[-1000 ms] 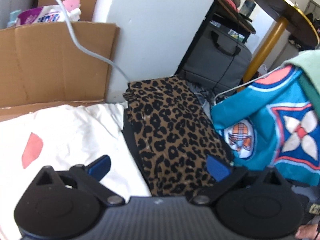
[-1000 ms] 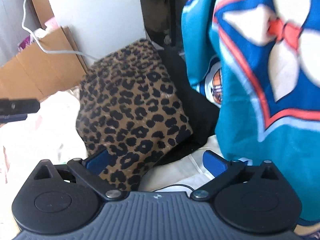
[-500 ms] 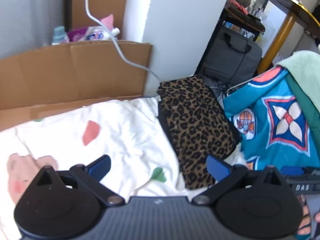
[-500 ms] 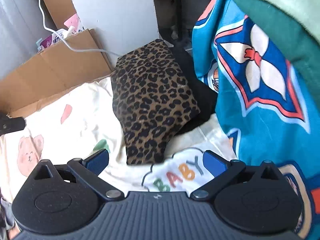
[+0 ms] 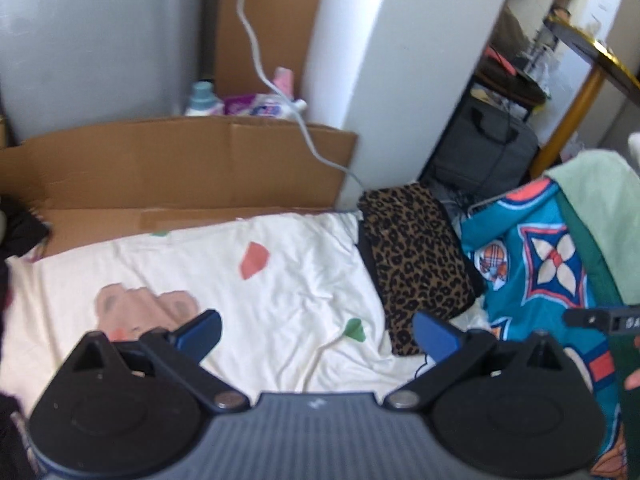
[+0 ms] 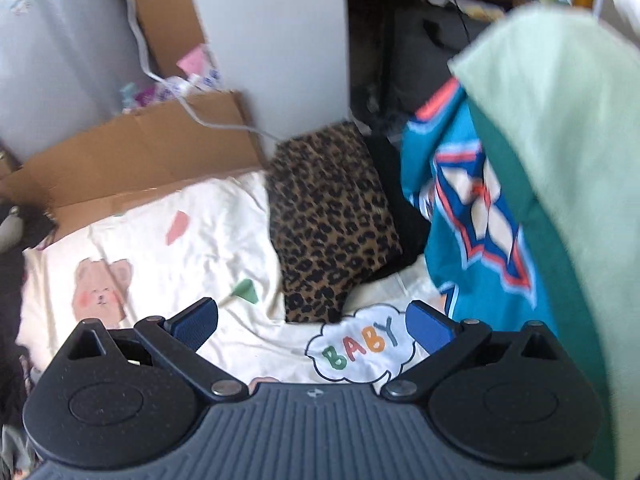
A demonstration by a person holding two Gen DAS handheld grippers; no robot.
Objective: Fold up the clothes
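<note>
— So, where were the clothes at that moment?

— A folded leopard-print garment [image 5: 416,264] lay at the far right edge of a cream sheet [image 5: 288,280] printed with a bear and coloured shapes. Just beside it, on the right, hung a teal patterned garment [image 5: 536,264] with a pale green cloth [image 6: 560,128] draped over its top.

— And the two tools?

— The left hand-held gripper [image 5: 316,334] hovered above the sheet with its blue fingers spread wide and nothing between them. The right hand-held gripper [image 6: 312,328] was likewise spread and empty, above a cloud-shaped "BABY" print [image 6: 360,350] near the front of the sheet. Neither one touched the fabric.

— What sat behind all that?

— A flattened cardboard box [image 5: 180,168] stood along the far edge of the sheet, with a white cable [image 5: 280,92] trailing down over it. Detergent bottles [image 5: 202,102] showed behind the cardboard, and a dark grey bag [image 5: 484,156] stood on the floor beyond the leopard piece.
</note>
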